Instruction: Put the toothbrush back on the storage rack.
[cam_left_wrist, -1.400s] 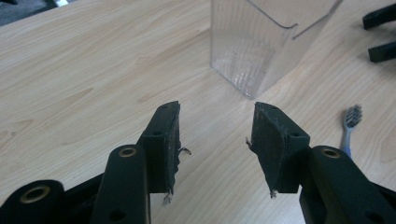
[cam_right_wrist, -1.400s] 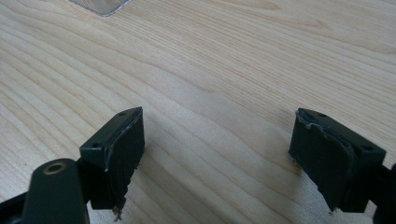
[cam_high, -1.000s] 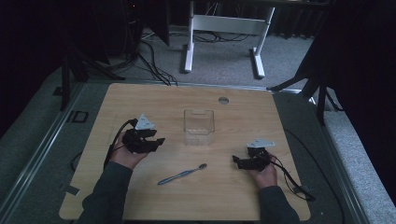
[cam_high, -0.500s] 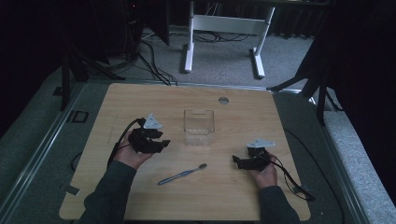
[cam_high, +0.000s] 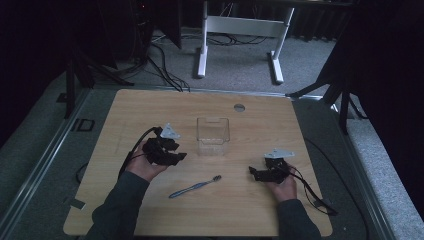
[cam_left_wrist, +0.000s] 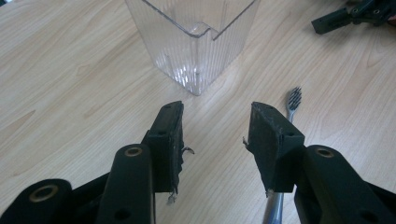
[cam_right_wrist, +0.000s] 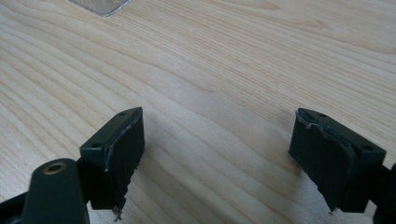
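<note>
Wooden table (cam_high: 150, 107) – no readable writing, clear container (cam_high: 212, 135), toothbrush (cam_high: 195, 186), left tongs (cam_high: 176, 156) and right tongs (cam_high: 253, 173) agape, empty

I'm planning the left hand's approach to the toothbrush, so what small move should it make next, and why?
Probably shift the left gripper a little toward the toothbrush and lower it. Its jaws stand open with nothing between them, and in the left gripper view the handle runs under the right-hand jaw rather than through the gap. The brush lies flat on the table, in front of the clear container.
</note>
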